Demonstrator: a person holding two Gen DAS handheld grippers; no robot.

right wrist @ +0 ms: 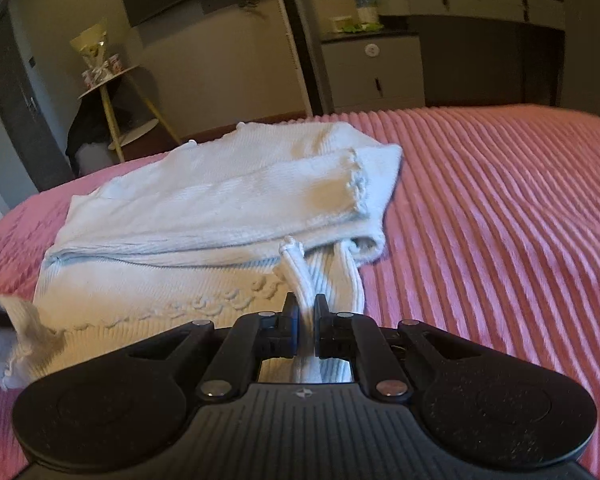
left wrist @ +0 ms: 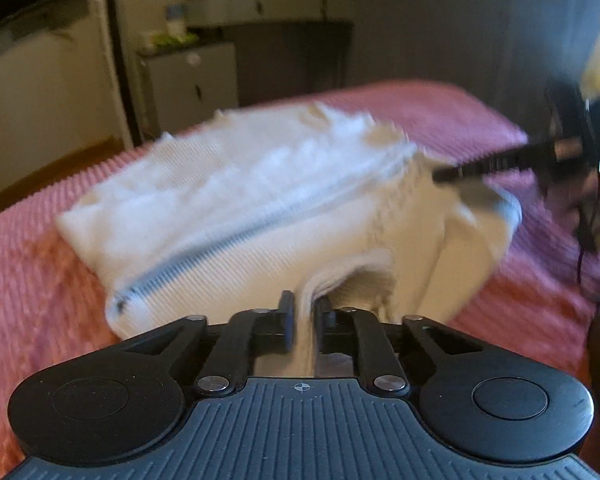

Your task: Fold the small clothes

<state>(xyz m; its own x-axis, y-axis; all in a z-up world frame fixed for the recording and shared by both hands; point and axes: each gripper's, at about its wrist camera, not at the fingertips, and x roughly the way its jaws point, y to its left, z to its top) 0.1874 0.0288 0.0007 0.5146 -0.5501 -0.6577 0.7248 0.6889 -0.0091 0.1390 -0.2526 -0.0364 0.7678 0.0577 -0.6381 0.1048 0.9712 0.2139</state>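
A white knitted cardigan (right wrist: 204, 216) lies partly folded on the pink ribbed bedspread (right wrist: 500, 220), its zip (left wrist: 236, 236) running diagonally across the upper layer in the left wrist view and a cable pattern showing along the near hem in the right wrist view. One sleeve is laid over the body, its scalloped cuff (right wrist: 356, 184) pointing to the right. The left gripper (left wrist: 305, 316) has its jaws drawn nearly together on a bunched ridge of the cardigan's near edge, the fabric pinched upright between the two fingers and rising slightly off the bed. The right gripper (right wrist: 307, 314) likewise has its jaws almost closed, clamped on a ribbed band of the knit that runs back between the fingers. Both tools sit low and close to level, pointing across the bed toward the far wall. In the left wrist view the right gripper appears blurred at the far right edge, its dark fingers (left wrist: 496, 162) reaching in to the cardigan's right side. At the left edge of the right wrist view a frilled corner of the knit (right wrist: 16, 340) is lifted, though what holds it is cut off. Beyond the bed stand a grey cabinet (right wrist: 374, 72) and a small yellow-legged side table (right wrist: 116, 100).
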